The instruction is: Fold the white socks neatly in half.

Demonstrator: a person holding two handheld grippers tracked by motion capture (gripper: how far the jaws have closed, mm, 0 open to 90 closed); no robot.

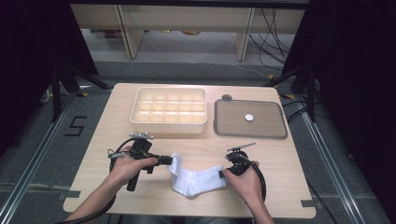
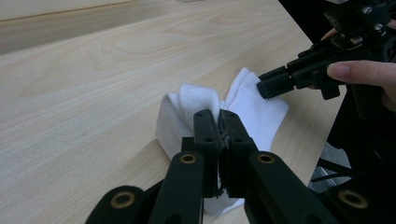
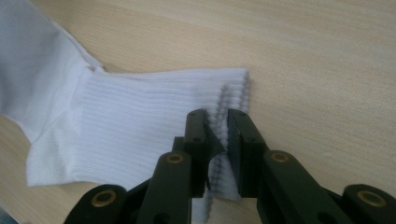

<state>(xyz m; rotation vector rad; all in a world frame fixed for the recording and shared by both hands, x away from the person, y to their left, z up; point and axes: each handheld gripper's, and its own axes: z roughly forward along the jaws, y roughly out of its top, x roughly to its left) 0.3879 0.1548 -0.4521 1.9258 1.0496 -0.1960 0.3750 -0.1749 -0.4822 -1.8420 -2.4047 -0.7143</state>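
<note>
White sock [image 1: 196, 179] on the counter [image 1: 116, 121], pinched at both ends by two hand-held grippers.
Left gripper [image 1: 168, 160] is clamped tight on the sock's bunched toe end, its jaws pressed together on the fabric in the left gripper view [image 2: 218, 123]. The sock [image 2: 254, 109] lies near the counter's front edge, sagging between the grippers. Right gripper [image 1: 223, 174] grips the ribbed cuff edge [image 3: 233, 93], its jaws nearly together with the cuff pinched between them [image 3: 218, 126]. Farther back on the counter: a cream compartment tray [image 1: 169, 122] at centre-left and a grey flat tray [image 1: 224, 126] just beside it on the right, with a small white disc [image 1: 249, 117] lying in it.
</note>
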